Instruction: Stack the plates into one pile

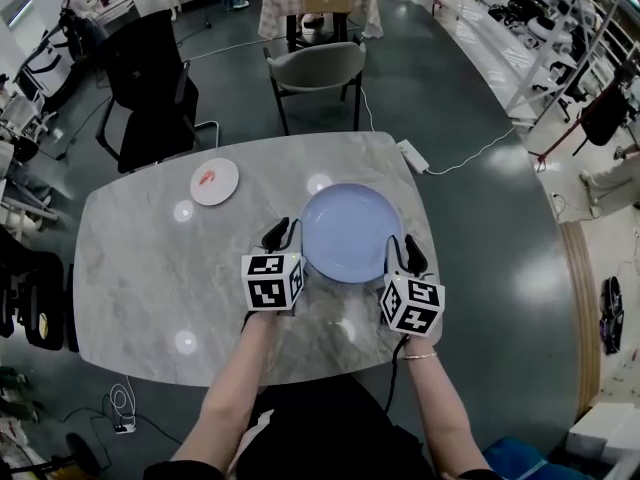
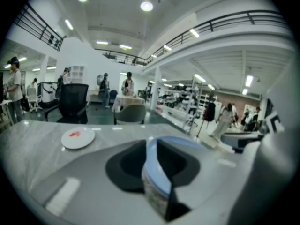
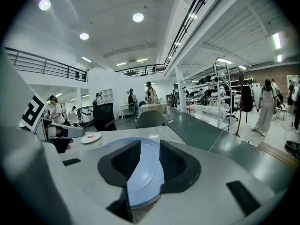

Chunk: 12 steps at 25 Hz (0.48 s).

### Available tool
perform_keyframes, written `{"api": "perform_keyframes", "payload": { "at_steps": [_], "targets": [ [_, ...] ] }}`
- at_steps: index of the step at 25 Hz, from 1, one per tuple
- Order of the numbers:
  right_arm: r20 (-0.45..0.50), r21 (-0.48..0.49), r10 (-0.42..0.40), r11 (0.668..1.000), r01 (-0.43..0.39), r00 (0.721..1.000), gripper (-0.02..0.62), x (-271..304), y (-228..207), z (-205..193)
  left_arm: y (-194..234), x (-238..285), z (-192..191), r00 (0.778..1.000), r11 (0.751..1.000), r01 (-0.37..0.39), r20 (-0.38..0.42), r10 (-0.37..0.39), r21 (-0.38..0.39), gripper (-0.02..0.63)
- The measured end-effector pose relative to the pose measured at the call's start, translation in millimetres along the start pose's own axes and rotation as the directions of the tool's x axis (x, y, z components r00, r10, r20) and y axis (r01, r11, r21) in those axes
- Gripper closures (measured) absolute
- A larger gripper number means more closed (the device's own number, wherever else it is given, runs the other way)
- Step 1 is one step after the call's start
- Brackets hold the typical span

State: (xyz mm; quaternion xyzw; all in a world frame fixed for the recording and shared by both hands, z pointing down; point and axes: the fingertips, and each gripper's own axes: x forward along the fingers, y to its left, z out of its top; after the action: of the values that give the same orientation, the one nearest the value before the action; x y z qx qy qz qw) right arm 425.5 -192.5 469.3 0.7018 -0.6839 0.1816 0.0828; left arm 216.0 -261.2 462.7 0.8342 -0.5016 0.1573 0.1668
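A large blue plate (image 1: 350, 233) lies flat on the grey marble table (image 1: 150, 268), in the middle towards me. A small white plate (image 1: 214, 181) with a red mark sits apart at the back left. My left gripper (image 1: 283, 234) is at the blue plate's left rim; in the left gripper view the rim (image 2: 157, 177) fills the narrow gap, so the left gripper (image 2: 152, 146) is shut on it. My right gripper (image 1: 408, 253) is at the right rim. The blue plate's edge (image 3: 145, 182) lies between the wider-set jaws of the right gripper (image 3: 150, 149), which stands open.
A black office chair (image 1: 150, 88) and a grey chair (image 1: 315, 73) stand behind the table's far edge. A white power strip (image 1: 412, 155) with its cable lies on the floor at the back right. People stand far off in the hall.
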Motion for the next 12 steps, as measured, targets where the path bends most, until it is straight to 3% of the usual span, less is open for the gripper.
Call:
{"api": "perform_keyframes", "payload": {
  "at_steps": [12],
  "targets": [
    [0.121,-0.002,0.022,1.000,-0.022,0.992,0.580,-54,24,19,-10,-54,23,0.993,0.998,0.049,0.108,-0.054,0.045,0.595]
  ]
}}
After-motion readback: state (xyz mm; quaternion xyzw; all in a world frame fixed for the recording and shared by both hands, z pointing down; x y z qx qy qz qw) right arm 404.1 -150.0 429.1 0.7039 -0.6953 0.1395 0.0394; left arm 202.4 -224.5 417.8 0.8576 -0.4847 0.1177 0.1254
